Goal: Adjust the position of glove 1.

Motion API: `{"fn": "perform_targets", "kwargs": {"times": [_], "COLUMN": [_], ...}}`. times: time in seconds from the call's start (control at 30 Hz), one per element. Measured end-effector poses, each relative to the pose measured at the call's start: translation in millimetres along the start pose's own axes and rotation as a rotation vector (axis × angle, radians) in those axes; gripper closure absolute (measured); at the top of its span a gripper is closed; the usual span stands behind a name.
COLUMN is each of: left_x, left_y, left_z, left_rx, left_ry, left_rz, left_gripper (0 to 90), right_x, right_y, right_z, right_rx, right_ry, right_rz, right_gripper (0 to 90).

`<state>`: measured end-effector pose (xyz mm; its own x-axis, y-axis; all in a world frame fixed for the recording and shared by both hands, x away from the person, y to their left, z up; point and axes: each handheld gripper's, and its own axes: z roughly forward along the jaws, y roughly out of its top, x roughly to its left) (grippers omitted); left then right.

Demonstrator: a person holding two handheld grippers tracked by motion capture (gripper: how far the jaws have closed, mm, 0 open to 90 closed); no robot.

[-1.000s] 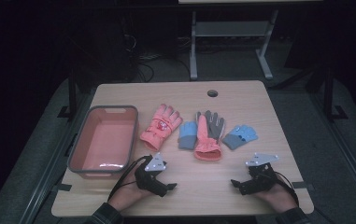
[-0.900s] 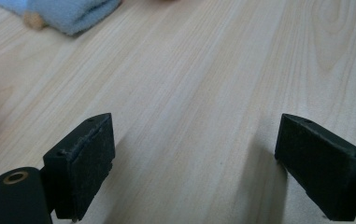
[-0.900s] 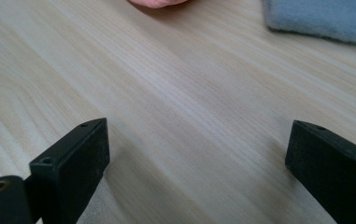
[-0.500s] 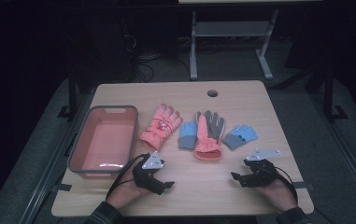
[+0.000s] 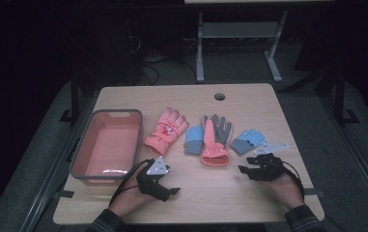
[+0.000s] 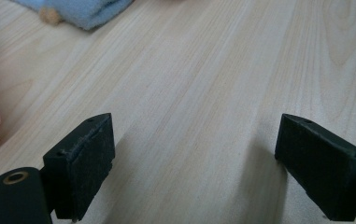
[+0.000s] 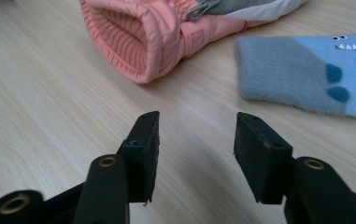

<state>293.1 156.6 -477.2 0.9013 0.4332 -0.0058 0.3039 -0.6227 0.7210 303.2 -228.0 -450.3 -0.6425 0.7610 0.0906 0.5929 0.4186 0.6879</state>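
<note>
With its jaws just closing to half-open on nothing, the right claw (image 7: 196,154) nears the pink glove (image 7: 166,35) mid-bench, the left claw (image 6: 194,168) idling wide and empty; next, straddle its cuff.

bin (image 5: 105,145) left | gloves (image 5: 209,137) mid-table, in a row | grippers (image 5: 249,170) before them
</note>
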Motion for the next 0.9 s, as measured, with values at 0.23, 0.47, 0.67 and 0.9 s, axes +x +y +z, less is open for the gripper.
{"fn": "perform_targets", "kwargs": {"times": [0.23, 0.47, 0.67, 0.9], "left_x": [0.5, 0.8, 0.4, 0.4], "left_y": [0.1, 0.2, 0.2, 0.2], "left_z": [-0.2, -0.1, -0.2, -0.3], "left_rx": [0.004, 0.005, 0.009, 0.009], "left_ry": [-0.001, -0.001, -0.004, -0.004], "left_rz": [0.005, 0.008, 0.003, 0.002], "left_gripper": [11.5, 11.5, 11.5, 11.5], "right_x": [-9.1, -19.3, -37.8, -52.8], "right_y": [7.6, 17.5, 25.6, 31.2], "right_z": [0.4, 3.3, 13.3, 22.6], "right_rx": [-0.028, -0.049, -0.052, -0.048], "right_ry": [0.014, -0.011, -0.063, -0.079], "right_rz": [0.021, 0.03, 0.037, 0.067], "right_gripper": [57.9, 60.7, 62.1, 61.8]}}
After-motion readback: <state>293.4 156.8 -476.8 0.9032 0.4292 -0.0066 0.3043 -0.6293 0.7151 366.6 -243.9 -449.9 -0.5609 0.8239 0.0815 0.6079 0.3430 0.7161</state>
